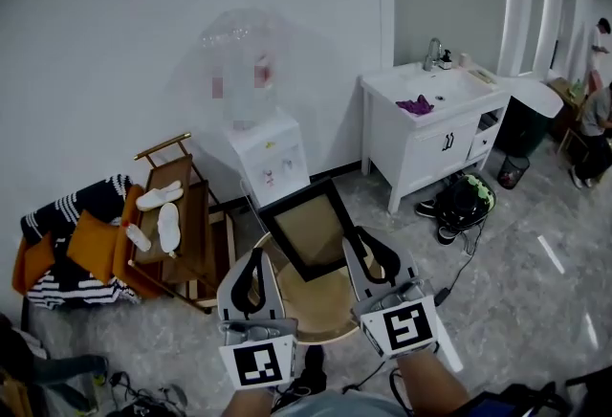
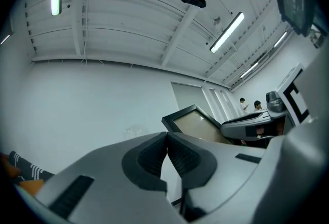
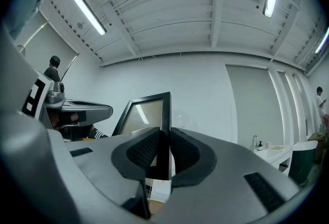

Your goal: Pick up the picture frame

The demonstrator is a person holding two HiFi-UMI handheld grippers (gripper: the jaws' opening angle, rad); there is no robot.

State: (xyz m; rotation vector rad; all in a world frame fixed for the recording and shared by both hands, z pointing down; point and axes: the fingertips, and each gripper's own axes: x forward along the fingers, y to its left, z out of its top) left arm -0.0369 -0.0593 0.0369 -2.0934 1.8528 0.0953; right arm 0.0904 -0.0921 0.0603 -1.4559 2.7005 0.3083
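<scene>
Over a round wooden worktop (image 1: pixel 325 310), the head view shows the picture frame (image 1: pixel 314 231) hanging tilted between the left gripper (image 1: pixel 256 257) and the right gripper (image 1: pixel 368 248). The left gripper view shows its fingers (image 2: pixel 149 159) together and empty, the frame just beside them. In the right gripper view the fingers (image 3: pixel 144 151) clamp the frame's black edge, apparently carrying it alone.

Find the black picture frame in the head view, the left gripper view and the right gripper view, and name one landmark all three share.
Head view: picture frame just below centre.
Left gripper view: picture frame just right of centre.
Right gripper view: picture frame at centre, its edge gripped by the right gripper.
Shared landmark: the plain white wall behind it.
</scene>
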